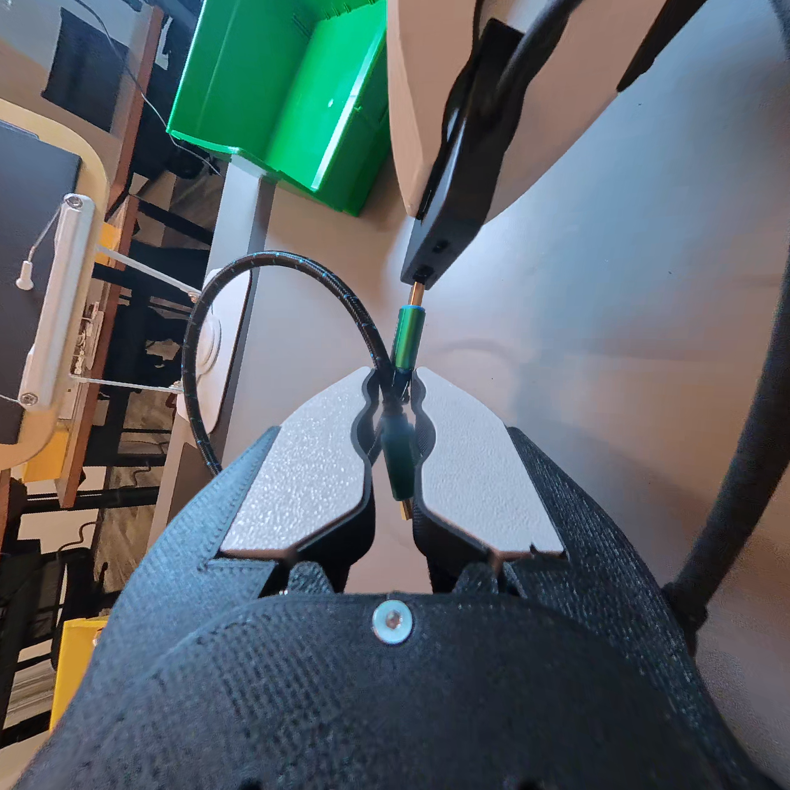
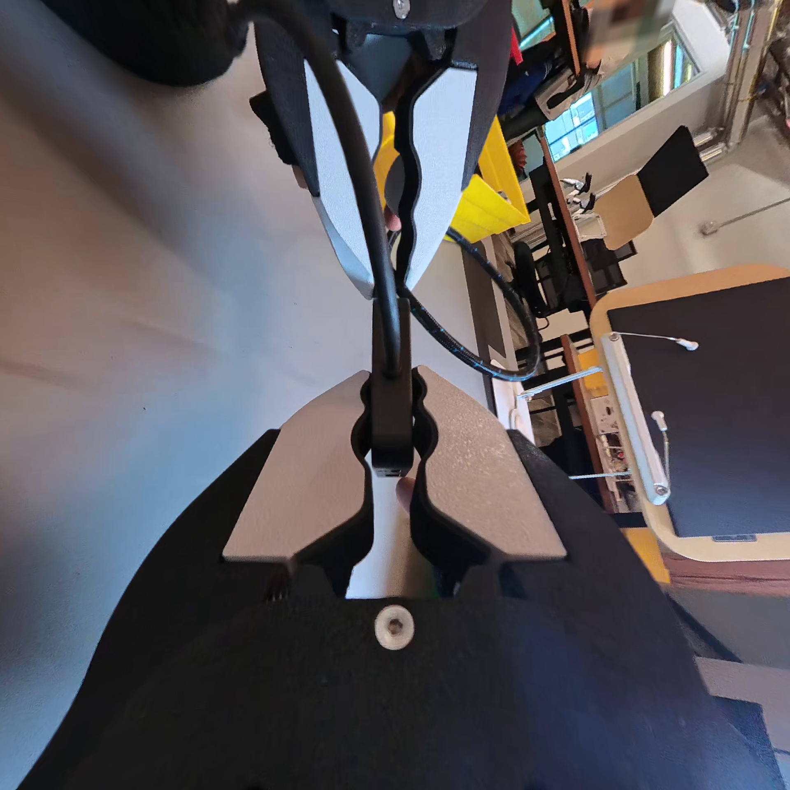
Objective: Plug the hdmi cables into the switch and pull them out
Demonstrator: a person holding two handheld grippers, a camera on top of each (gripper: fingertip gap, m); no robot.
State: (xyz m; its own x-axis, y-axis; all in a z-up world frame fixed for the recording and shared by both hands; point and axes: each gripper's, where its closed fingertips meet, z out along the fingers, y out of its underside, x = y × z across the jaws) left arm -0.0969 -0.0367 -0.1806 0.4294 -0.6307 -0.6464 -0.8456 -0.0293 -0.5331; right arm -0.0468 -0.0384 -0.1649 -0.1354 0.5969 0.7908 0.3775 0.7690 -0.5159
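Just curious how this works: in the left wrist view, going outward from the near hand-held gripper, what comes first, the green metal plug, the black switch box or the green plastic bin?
1. Green metal plug, at the left hand-held gripper tips.
2. Black switch box, just beyond, upper centre.
3. Green plastic bin, farthest, upper left.

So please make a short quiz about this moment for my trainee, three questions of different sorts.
1. True or false: the left hand-held gripper grips the cable just behind the green plug.
2. What does the right hand-held gripper hold: A) the black switch, B) the green bin, C) nothing?
3. Fill in: the plug's metal tip is at the switch's ____.

Key: 1 true; 2 A; 3 port.
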